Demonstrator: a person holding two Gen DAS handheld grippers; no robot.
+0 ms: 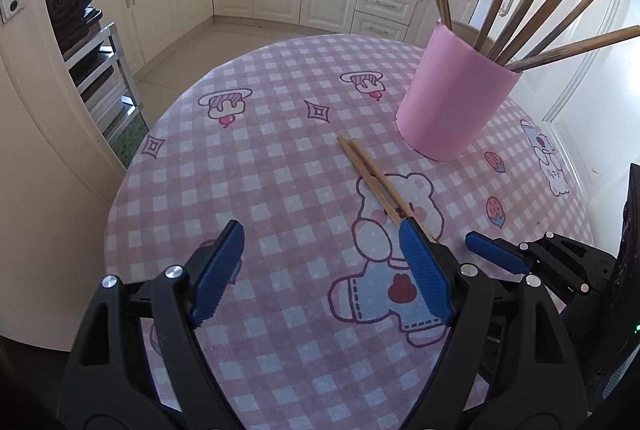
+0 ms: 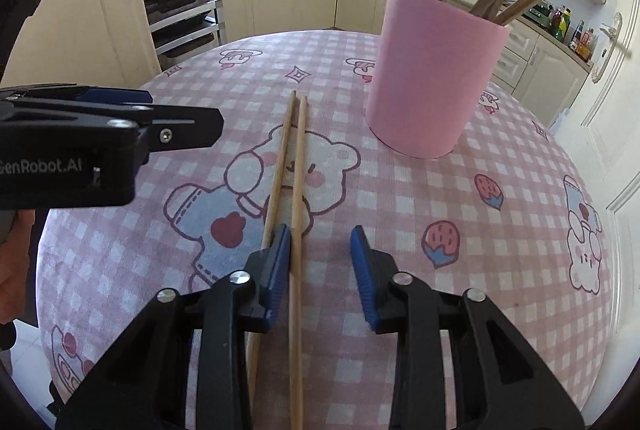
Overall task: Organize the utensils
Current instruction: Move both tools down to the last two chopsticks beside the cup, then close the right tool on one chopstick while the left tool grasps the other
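Above the tablecloth [image 1: 280, 166], both grippers level, fingers spread: right gripper [image 2: 320, 254] straddling one chopstick [image 2: 298, 190], left gripper [image 1: 320, 254] alongside.

Matt wooden chopsticks [image 2: 298, 166] lie on a soft checked cloth [image 2: 400, 198] beside a smooth, matt pink holder [image 2: 432, 78]; ribbed blue pads [image 2: 362, 270], black plastic arms.

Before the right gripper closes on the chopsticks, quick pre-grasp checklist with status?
1. Right gripper open: ok.
2. Both loose chopsticks between its fingers: not ok. One runs through the gap; the other passes under or outside the left finger.
3. Chopsticks lying flat on the table, side by side: ok.
4. Left gripper open and holding nothing: ok.
5. Pink holder upright, beyond the chopstick tips: ok.
6. Room in the holder among the chopsticks already inside: cannot tell.
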